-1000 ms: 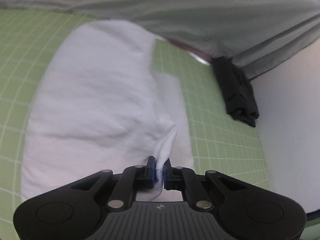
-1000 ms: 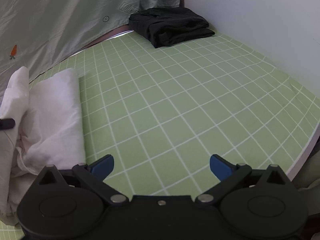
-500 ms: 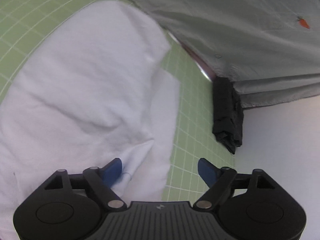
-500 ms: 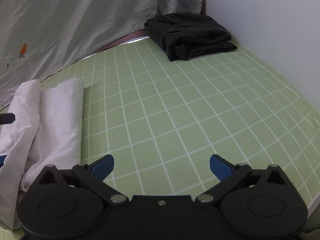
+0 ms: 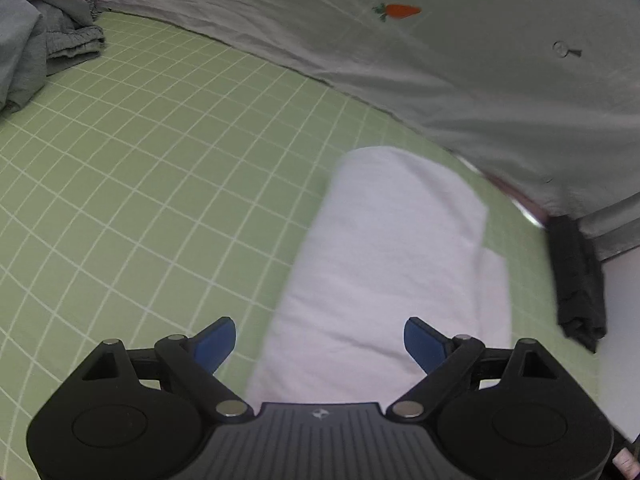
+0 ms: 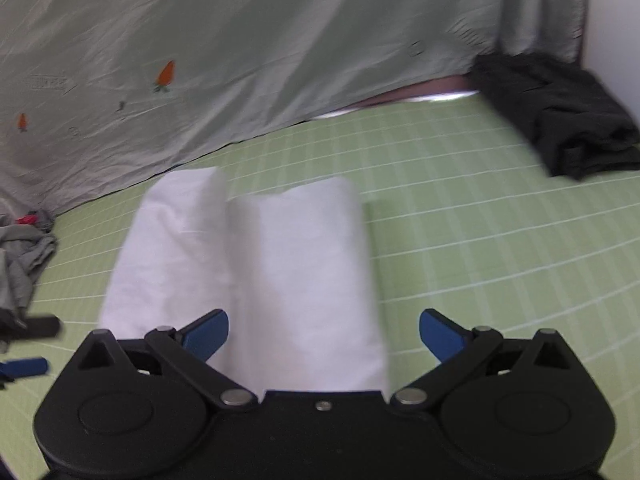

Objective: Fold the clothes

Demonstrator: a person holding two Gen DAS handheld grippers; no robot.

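Observation:
A white garment point(image 5: 392, 264) lies folded lengthwise on the green checked sheet point(image 5: 140, 184). My left gripper point(image 5: 320, 344) hovers above its near end; its jaws are still opening and its blue pads grip nothing. In the right wrist view the same white garment point(image 6: 280, 264) shows as two long folds side by side. My right gripper point(image 6: 324, 332) stands open over the garment's near edge, with the cloth below the gap and not pinched.
A folded black garment point(image 6: 560, 116) lies at the far right by the white wall. Crumpled grey clothes point(image 5: 36, 44) are heaped at the far left. A grey sheet with carrot prints point(image 6: 240, 60) hangs along the back. The other gripper's fingertips point(image 6: 24, 366) show at the left edge.
My left gripper let go of the white garment's edge, opened wide and drew back and up. The right gripper swung left, from over bare sheet to over the garment.

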